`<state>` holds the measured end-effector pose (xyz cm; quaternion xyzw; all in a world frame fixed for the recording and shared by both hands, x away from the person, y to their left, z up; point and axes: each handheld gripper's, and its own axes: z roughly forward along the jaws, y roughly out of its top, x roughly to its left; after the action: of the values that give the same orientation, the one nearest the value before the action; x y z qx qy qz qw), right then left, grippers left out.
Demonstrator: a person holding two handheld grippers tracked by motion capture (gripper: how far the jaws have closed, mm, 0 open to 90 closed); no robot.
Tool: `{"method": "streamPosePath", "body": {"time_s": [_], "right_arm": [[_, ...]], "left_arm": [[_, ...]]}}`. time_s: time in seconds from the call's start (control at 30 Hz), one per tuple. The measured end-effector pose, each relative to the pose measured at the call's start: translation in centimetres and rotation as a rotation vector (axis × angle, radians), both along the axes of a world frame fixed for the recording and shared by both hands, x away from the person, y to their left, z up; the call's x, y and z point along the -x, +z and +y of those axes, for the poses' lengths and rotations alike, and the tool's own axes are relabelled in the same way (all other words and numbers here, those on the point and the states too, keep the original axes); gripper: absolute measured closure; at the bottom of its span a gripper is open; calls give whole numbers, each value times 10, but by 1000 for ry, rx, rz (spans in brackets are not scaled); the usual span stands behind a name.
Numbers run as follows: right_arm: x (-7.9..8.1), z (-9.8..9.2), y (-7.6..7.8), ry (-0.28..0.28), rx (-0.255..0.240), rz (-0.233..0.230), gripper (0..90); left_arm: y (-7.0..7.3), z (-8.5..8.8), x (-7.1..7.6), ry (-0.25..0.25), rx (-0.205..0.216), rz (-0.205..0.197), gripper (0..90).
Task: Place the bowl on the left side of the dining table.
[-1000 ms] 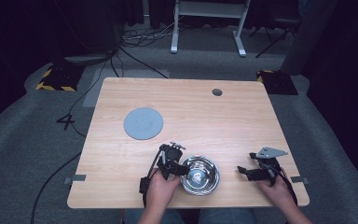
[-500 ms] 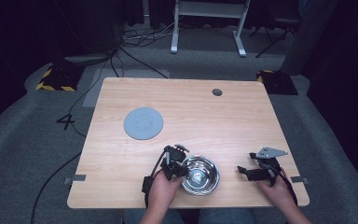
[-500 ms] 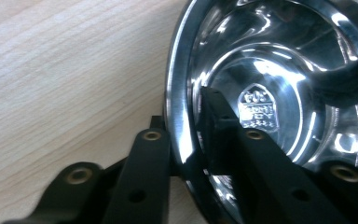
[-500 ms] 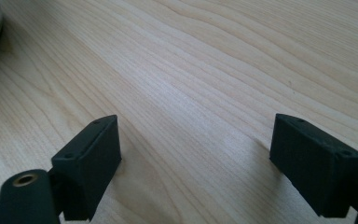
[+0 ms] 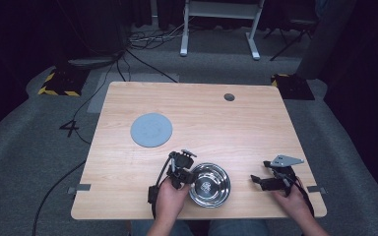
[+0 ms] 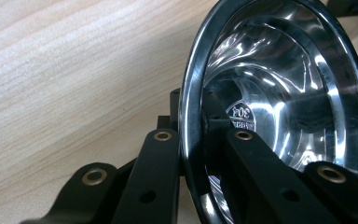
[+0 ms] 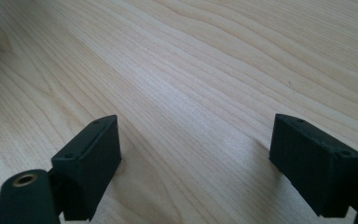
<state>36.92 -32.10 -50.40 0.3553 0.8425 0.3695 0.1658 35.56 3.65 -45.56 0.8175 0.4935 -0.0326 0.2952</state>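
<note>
A shiny steel bowl (image 5: 210, 185) stands upright near the table's front edge, between the two hands. My left gripper (image 5: 189, 176) is at the bowl's left rim; its jaws have just been closing with the rim between them. In the left gripper view one jaw lies outside the bowl (image 6: 284, 93) and the other inside, and the left gripper (image 6: 193, 119) pinches the rim. My right gripper (image 5: 256, 181) rests low at the front right, apart from the bowl. Its jaws (image 7: 196, 154) stand wide open over bare wood.
A flat grey disc (image 5: 151, 130) lies on the wooden table (image 5: 236, 132), left of centre and beyond the left hand. A small round hole (image 5: 229, 97) sits near the far edge. Cables and a desk frame are on the floor beyond.
The left gripper has shifted a little right to the bowl's left rim and its jaws have closed on it. The right hand and the bowl have stayed put.
</note>
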Motion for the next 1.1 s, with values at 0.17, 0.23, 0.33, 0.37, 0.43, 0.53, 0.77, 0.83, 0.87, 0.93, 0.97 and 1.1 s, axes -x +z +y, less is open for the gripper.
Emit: {"method": "streamPosePath", "body": {"time_s": [0.17,0.23,0.33,0.37,0.43,0.53,0.77,0.83,0.87,0.93,0.97,1.1], "right_arm": [[0,0,0,2,1,-4,164],[0,0,0,0,1,-2,164],[0,0,0,-3,-1,-2,164],[0,0,0,0,1,-2,164],[0,0,0,0,1,-2,164],[0,0,0,0,1,-2,164],[0,0,0,4,3,-7,164],[0,0,0,2,2,-4,164],[0,0,0,1,1,-3,165],[0,0,0,4,2,-6,165],[0,0,0,2,1,-3,165],[0,0,0,2,-1,-4,165]], "left_arm": [[10,4,2,2,5,-21,866],[14,6,2,7,12,-27,865],[18,11,1,15,12,-38,865],[20,12,1,23,2,-39,865],[22,16,1,30,8,-44,865],[27,23,1,50,9,-60,865],[35,41,3,107,10,-78,865],[38,49,3,120,6,-84,865],[40,52,4,135,14,-85,865],[43,59,4,147,13,-93,863],[44,63,4,151,17,-99,863],[48,80,2,195,20,-104,857]]}}
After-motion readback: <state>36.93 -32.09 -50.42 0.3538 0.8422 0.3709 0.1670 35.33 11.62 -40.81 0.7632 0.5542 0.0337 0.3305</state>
